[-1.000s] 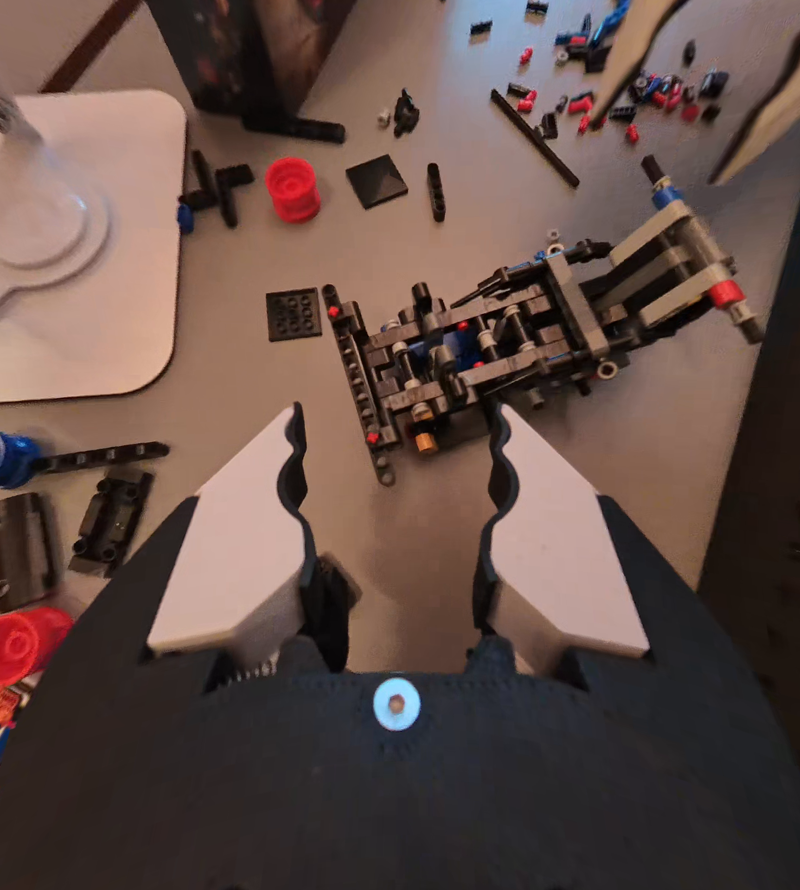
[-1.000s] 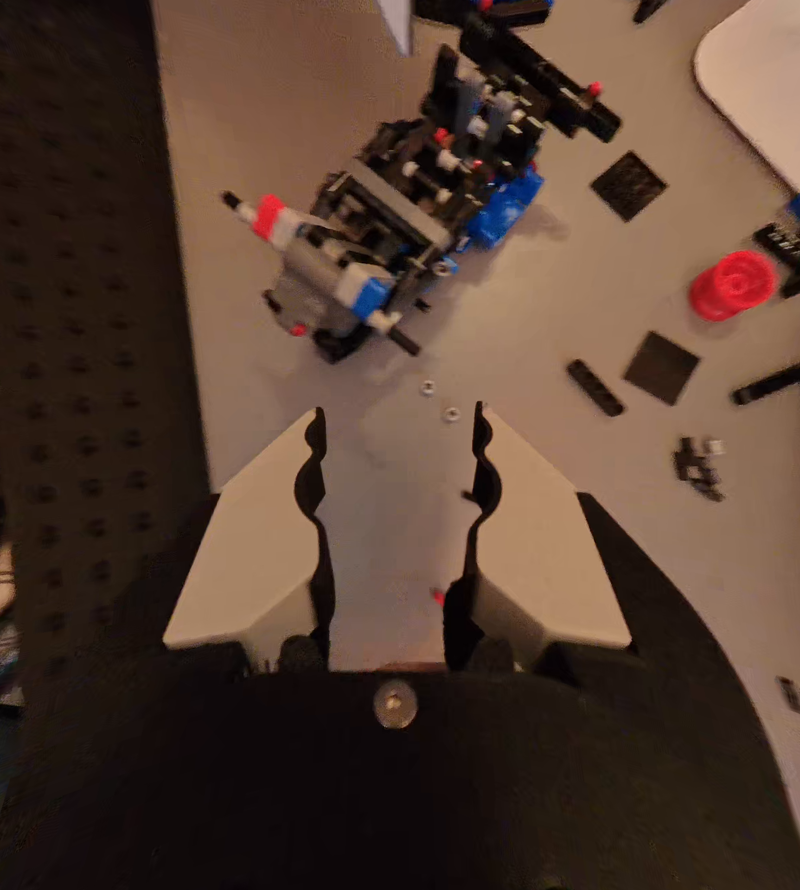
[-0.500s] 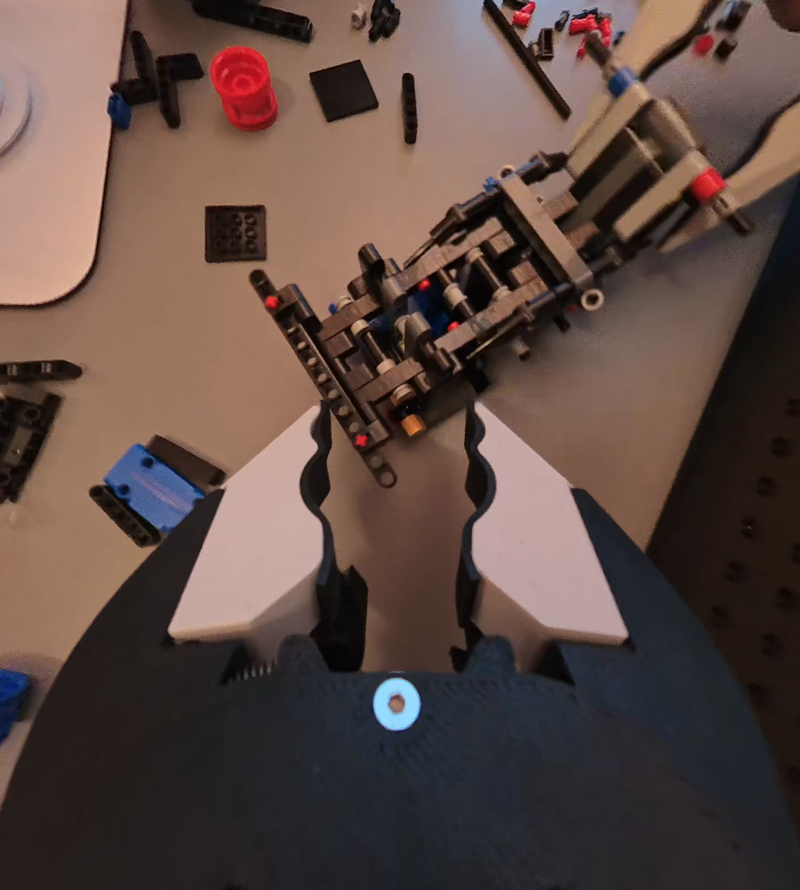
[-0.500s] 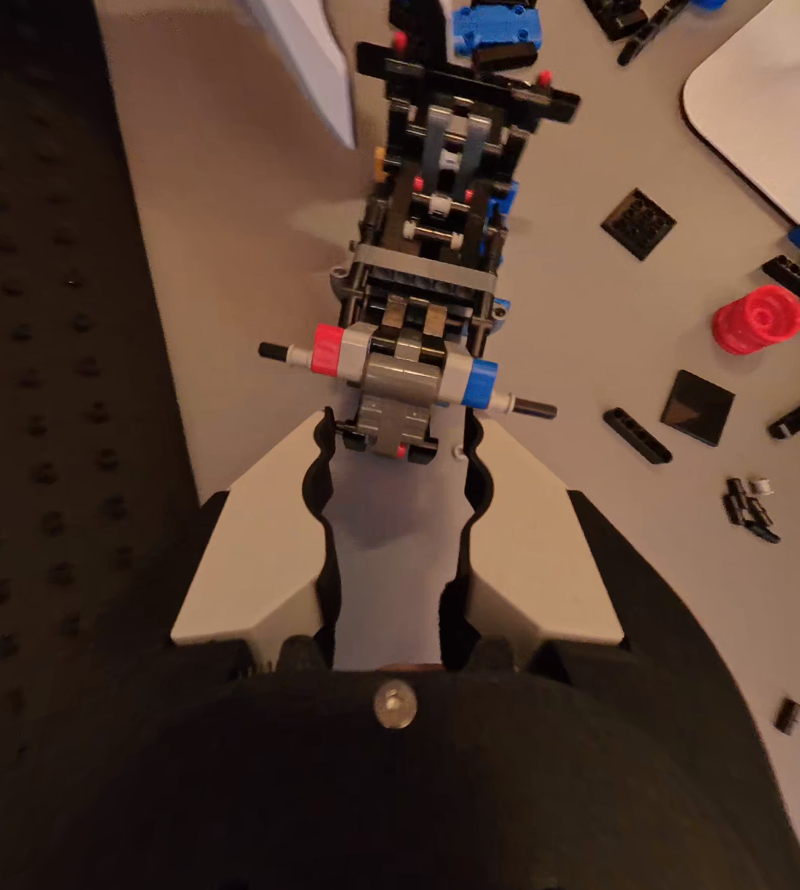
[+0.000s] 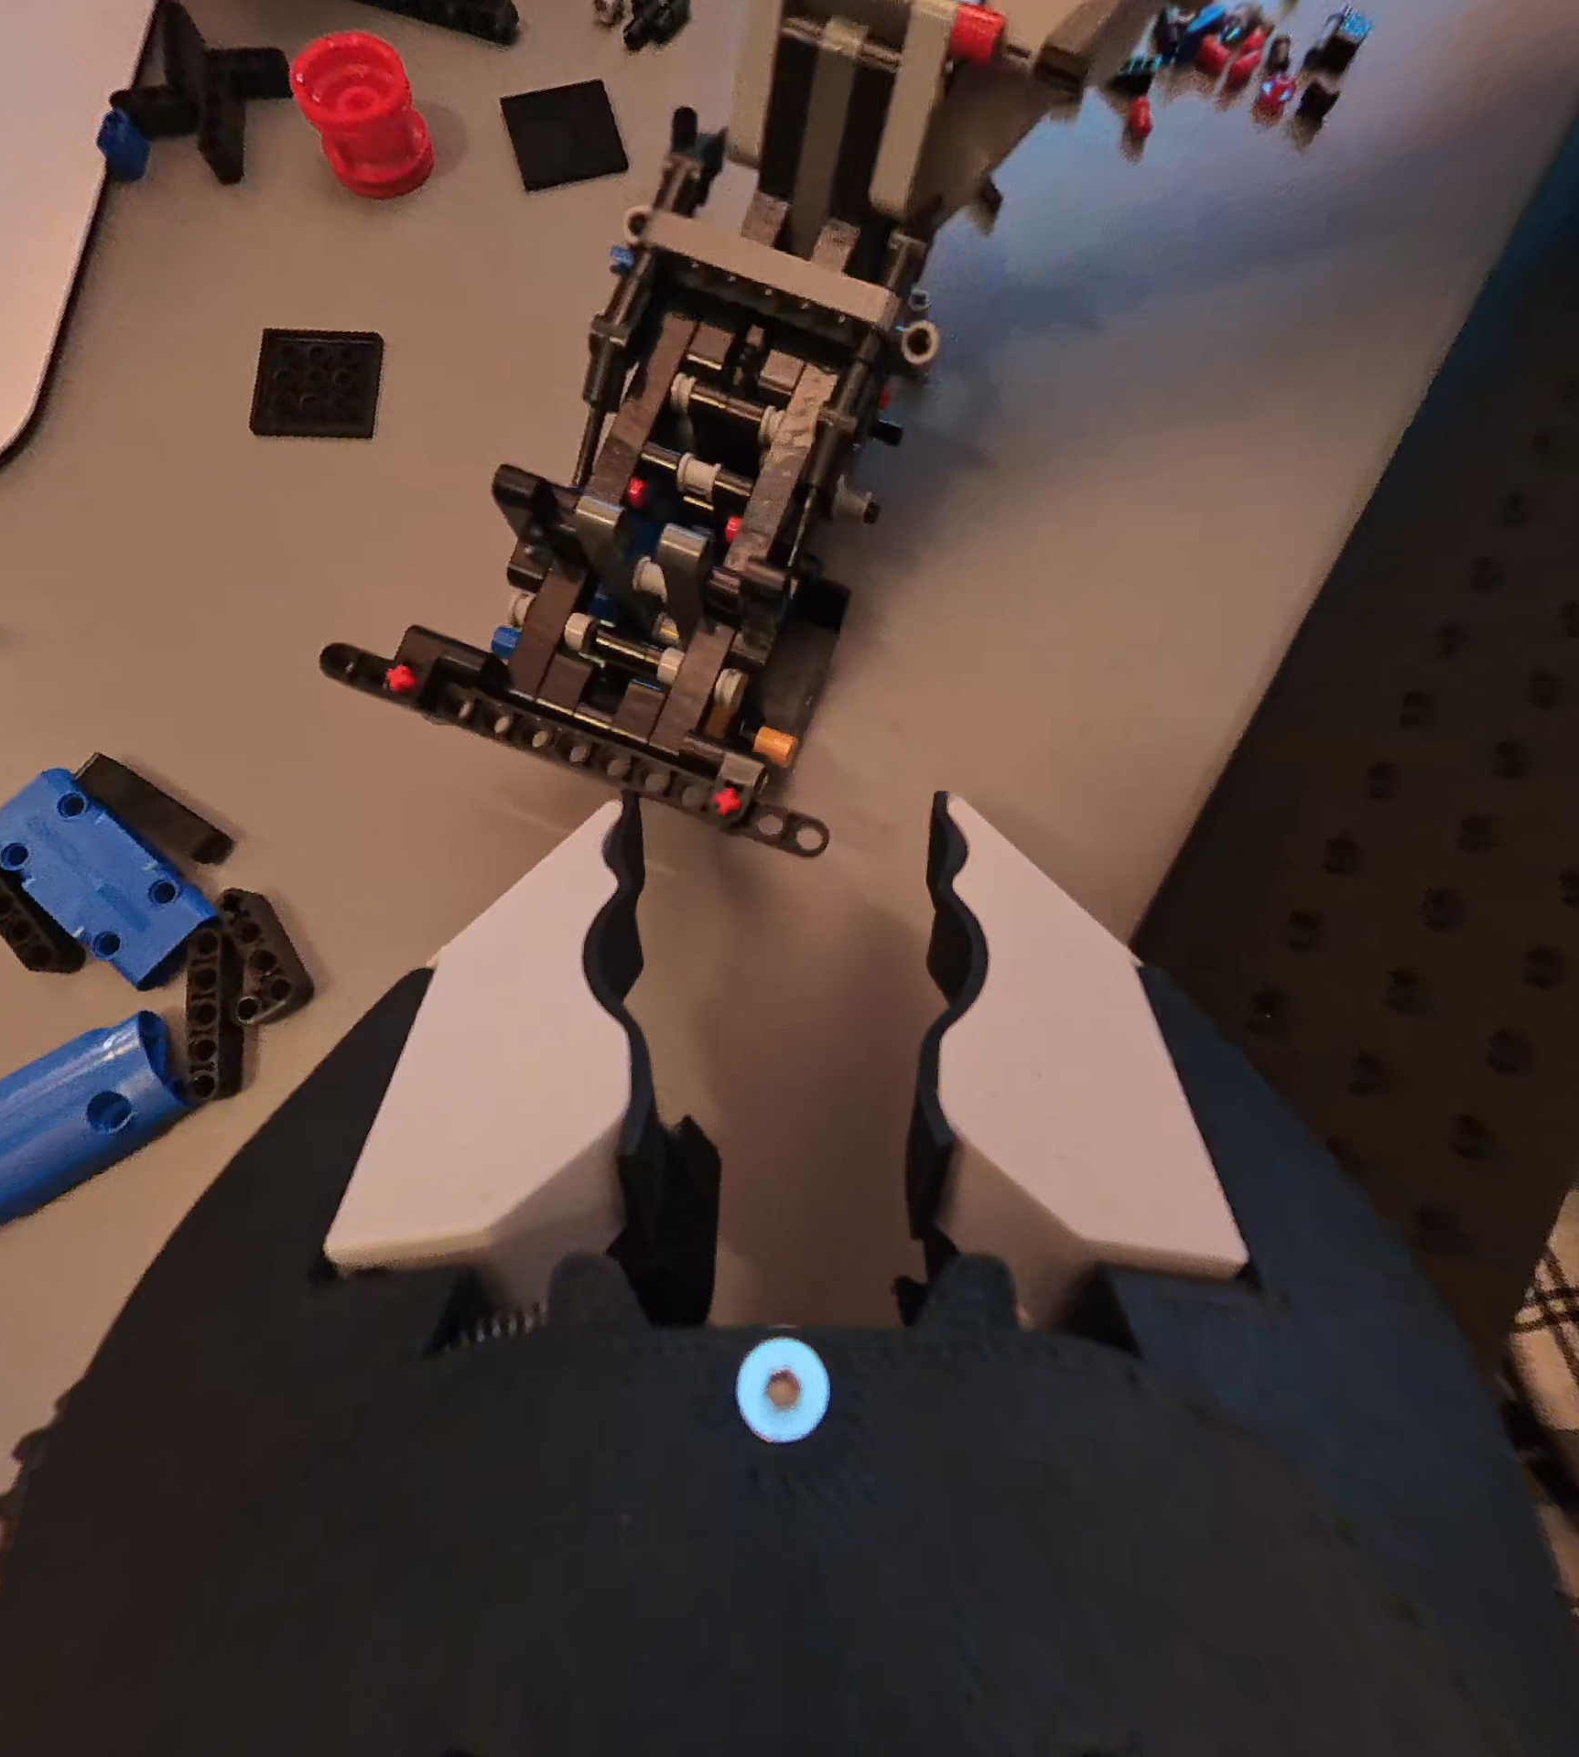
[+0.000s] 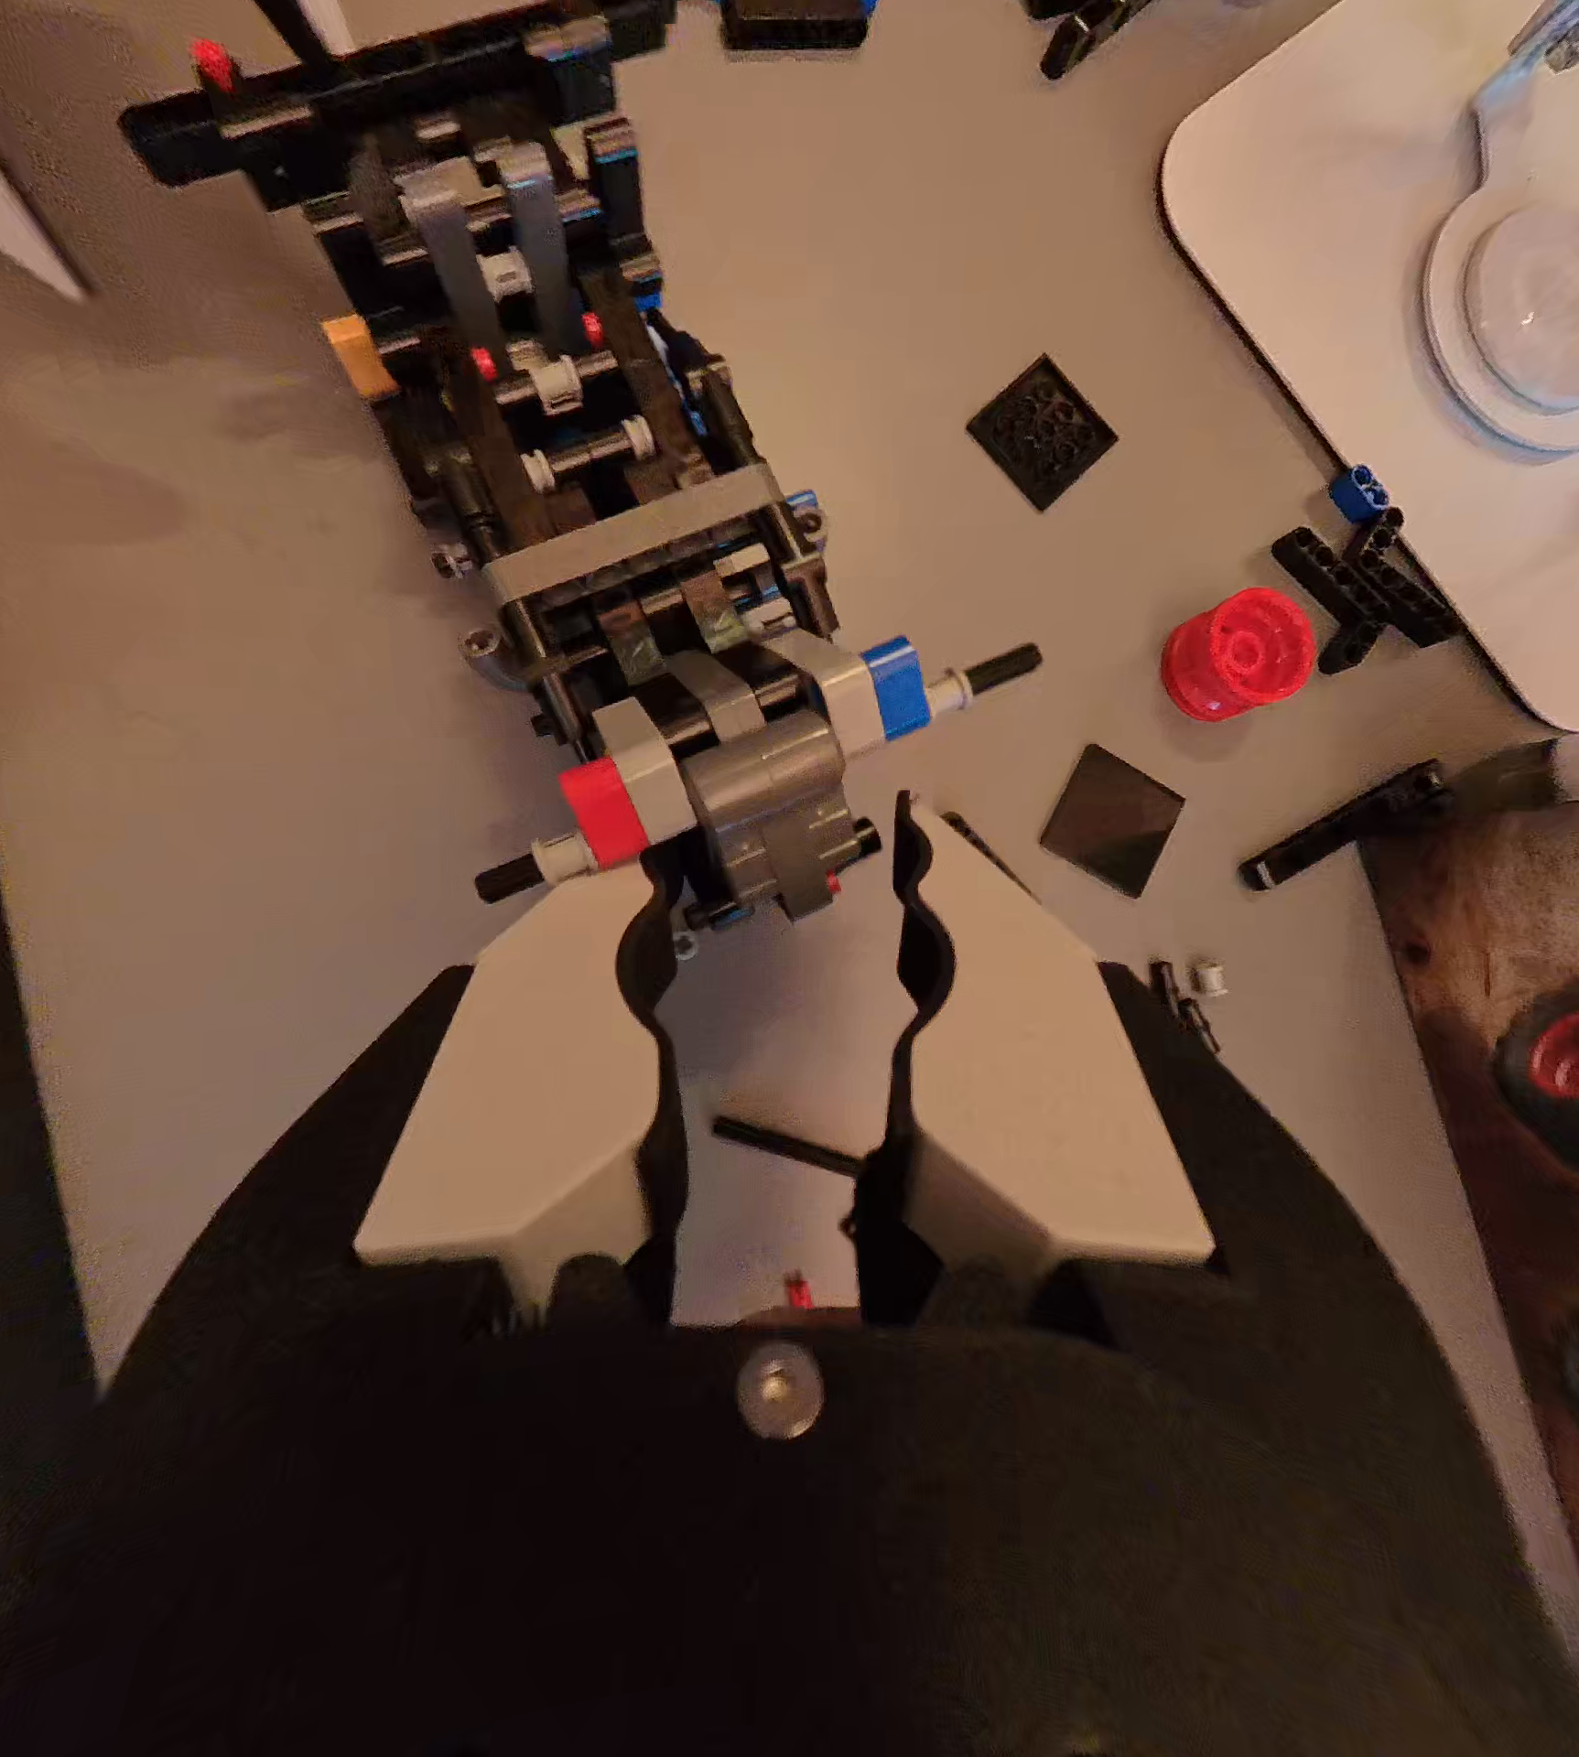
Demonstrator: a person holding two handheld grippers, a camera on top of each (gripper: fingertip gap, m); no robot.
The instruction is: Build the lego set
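The partly built black and grey Lego chassis point(image 5: 700, 532) lies on the grey table. Its long black holed beam faces my left gripper point(image 5: 780, 808), which is open and empty with the beam's end just beyond its fingertips. In the right wrist view the chassis point(image 6: 576, 494) ends in a grey housing point(image 6: 766, 808) on a cross axle with a red and a blue sleeve. My right gripper point(image 6: 778, 837) is open, and the housing sits between its fingertips. Whether they touch it is unclear.
A red wheel hub point(image 6: 1237, 656), a studded black plate point(image 6: 1042, 433) and a smooth black tile point(image 6: 1113, 818) lie right of the chassis. Blue panels point(image 5: 91, 889) and black beams lie left. A thin black axle point(image 6: 785, 1146) lies under my right fingers. A white stand base point(image 6: 1337, 238) and a dark pegboard edge point(image 5: 1479, 761) border the table. Left tips to right tips: about 15 cm.
Both grippers have closed in on the chassis from opposite ends. The chassis now lies lengthwise between them, and my right fingertips have come around its grey end.
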